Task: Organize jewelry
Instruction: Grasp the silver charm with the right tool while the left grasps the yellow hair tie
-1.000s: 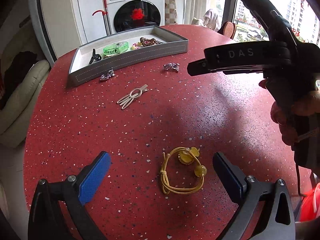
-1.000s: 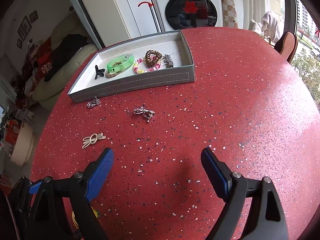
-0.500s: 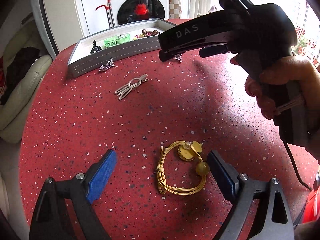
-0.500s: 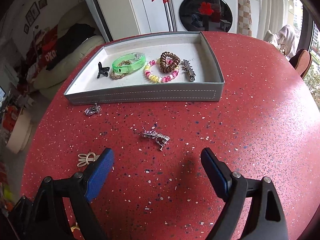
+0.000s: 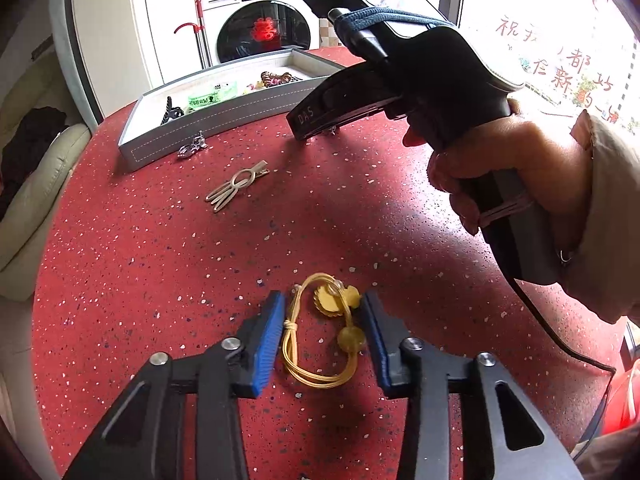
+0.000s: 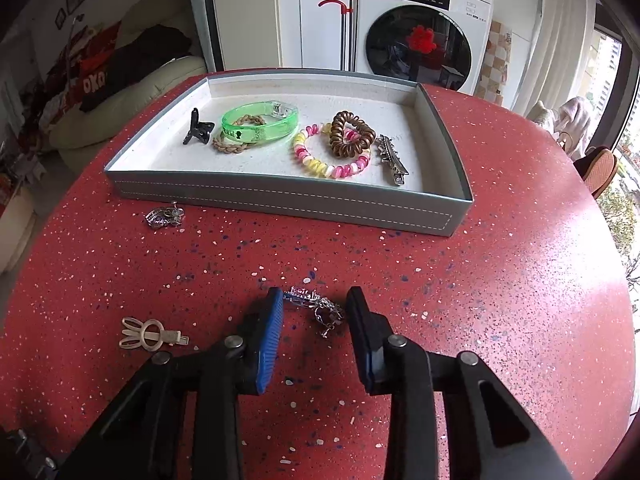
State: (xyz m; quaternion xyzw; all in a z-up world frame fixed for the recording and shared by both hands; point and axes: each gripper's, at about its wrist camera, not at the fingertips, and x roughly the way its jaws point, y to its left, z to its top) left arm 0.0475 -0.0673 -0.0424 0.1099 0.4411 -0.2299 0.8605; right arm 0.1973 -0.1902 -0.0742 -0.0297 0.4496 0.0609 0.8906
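Both grabbing: left gripper [image 5: 322, 334] straddles the yellow tie [image 5: 320, 336], right gripper [image 6: 314, 330] the brooch [image 6: 316, 306]; fingers apart, squeeze next, then the tray [image 6: 280, 200].

White washing machine [image 6: 424, 36] at 12 o'clock beyond the red speckled surface [image 6: 520, 280]; cream sofa [image 6: 132, 92] at 10 o'clock.
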